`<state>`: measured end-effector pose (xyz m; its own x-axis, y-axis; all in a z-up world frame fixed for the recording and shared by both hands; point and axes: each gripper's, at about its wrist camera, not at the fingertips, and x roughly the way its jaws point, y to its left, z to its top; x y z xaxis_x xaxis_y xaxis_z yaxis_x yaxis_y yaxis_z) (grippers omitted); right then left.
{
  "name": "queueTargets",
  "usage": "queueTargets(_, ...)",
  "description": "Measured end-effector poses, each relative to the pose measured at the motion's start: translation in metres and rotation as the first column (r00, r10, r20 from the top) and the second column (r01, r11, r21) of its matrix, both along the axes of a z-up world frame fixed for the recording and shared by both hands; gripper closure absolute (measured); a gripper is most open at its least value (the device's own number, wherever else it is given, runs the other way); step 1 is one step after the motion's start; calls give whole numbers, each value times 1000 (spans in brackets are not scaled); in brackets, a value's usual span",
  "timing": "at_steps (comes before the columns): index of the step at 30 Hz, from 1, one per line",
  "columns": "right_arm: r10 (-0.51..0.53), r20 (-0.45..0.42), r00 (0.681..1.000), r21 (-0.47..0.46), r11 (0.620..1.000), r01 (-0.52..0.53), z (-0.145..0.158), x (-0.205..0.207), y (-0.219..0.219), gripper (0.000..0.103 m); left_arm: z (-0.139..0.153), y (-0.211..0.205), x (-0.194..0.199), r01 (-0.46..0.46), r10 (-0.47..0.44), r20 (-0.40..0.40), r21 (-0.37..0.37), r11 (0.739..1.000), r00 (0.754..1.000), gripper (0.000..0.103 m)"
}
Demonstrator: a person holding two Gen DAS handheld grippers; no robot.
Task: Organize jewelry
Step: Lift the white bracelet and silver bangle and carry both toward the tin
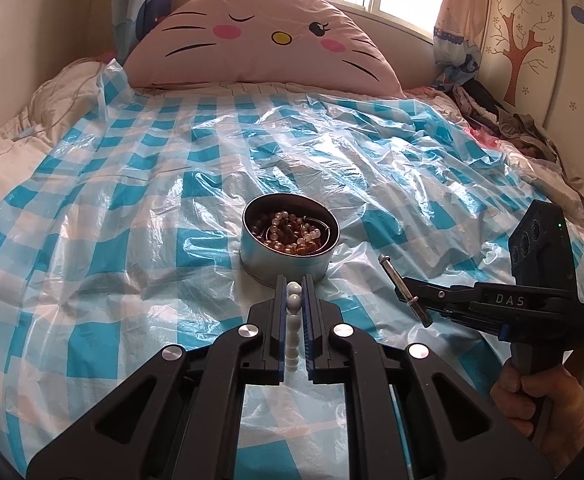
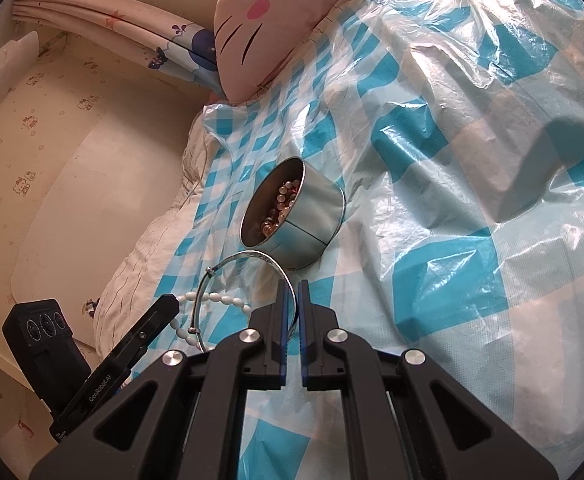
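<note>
A round metal tin (image 1: 283,260) (image 2: 312,224) stands on the checked plastic sheet, with brown and pearly beaded jewelry (image 1: 292,228) (image 2: 281,200) inside. My left gripper (image 1: 294,290) (image 2: 170,305) is just in front of the tin, shut on a white bead bracelet (image 1: 294,302) (image 2: 227,301) that hangs down between its fingers. To its right, my right gripper (image 1: 412,286) (image 2: 292,292) is shut on the rim of a silver bangle (image 1: 392,272) (image 2: 247,255). In the right wrist view the bangle stands upright beside the tin, with the white bracelet showing through its ring.
A blue-and-white checked plastic sheet (image 1: 131,160) covers the bed. A pink cat-face pillow (image 1: 259,40) (image 2: 251,8) leans at the head. Crumpled clothes (image 1: 512,120) lie along the right edge. A person's hand (image 1: 540,400) grips the right gripper's handle.
</note>
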<state>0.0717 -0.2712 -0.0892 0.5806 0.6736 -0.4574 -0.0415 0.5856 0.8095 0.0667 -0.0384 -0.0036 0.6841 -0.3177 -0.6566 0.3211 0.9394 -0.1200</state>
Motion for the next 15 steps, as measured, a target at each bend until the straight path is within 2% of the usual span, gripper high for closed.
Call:
queueTargets(11,-13,18,1000,86,996,11,-1,-3,-9,97,0,-7,-1,7,-7,5,10,1000,1000,96)
queueTargets(15,-11,25,1000,98,995,9,0,-2,-9,97,3,-7,0,15,-15,0,-29,999,1000,96)
